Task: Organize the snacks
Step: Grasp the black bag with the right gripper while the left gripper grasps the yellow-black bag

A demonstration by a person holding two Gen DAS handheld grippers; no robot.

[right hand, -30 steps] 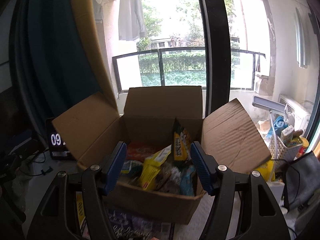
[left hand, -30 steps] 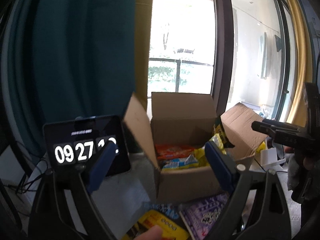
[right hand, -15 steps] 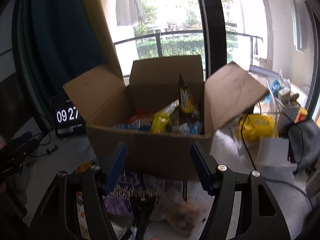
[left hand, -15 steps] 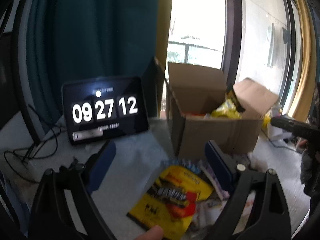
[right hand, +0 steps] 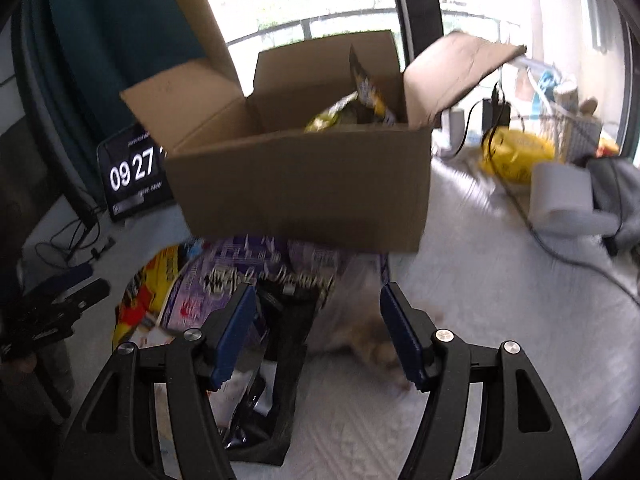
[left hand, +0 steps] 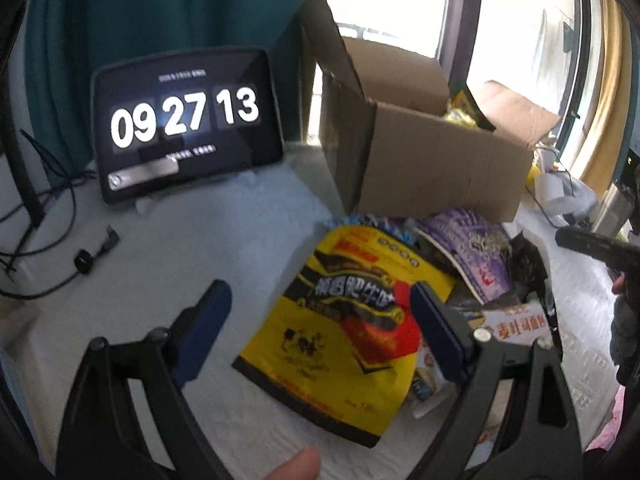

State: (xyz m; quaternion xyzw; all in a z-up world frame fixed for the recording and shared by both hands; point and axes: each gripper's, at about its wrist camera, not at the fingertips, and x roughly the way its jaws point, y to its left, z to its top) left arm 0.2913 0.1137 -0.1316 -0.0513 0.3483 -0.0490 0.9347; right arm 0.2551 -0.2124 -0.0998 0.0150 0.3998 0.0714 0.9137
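A yellow snack pouch (left hand: 344, 332) is seen lying flat on the table (left hand: 200, 240), just in front of the cardboard box (left hand: 436, 168). Its long axis runs from the near edge of the table toward the box, with the top seam pointed at the box's near left corner. A purple snack bag (left hand: 476, 248) is laid beside it to the right, partly overlapped by other packets, and a white and orange packet (left hand: 516, 320) is found nearer the right edge of the pile. In the right wrist view the same purple snack bag (right hand: 240, 276) is shown directly below the box front, with a black packet (right hand: 280, 360) and a clear bag (right hand: 356, 312) of pale pieces next to it; details there are blurred.

The cardboard box (right hand: 304, 192) stands upright with its flaps open. Yellow snack bags (right hand: 360, 108) are held inside it, one standing on end above the rim.

The left gripper (left hand: 316, 320) is held open over the yellow snack pouch, nothing between its fingers. The right gripper (right hand: 316, 336) is likewise spread open above the clear bag and black packet.

A tablet clock (left hand: 184, 120) reading 09 27 13 is propped to the left of the box.
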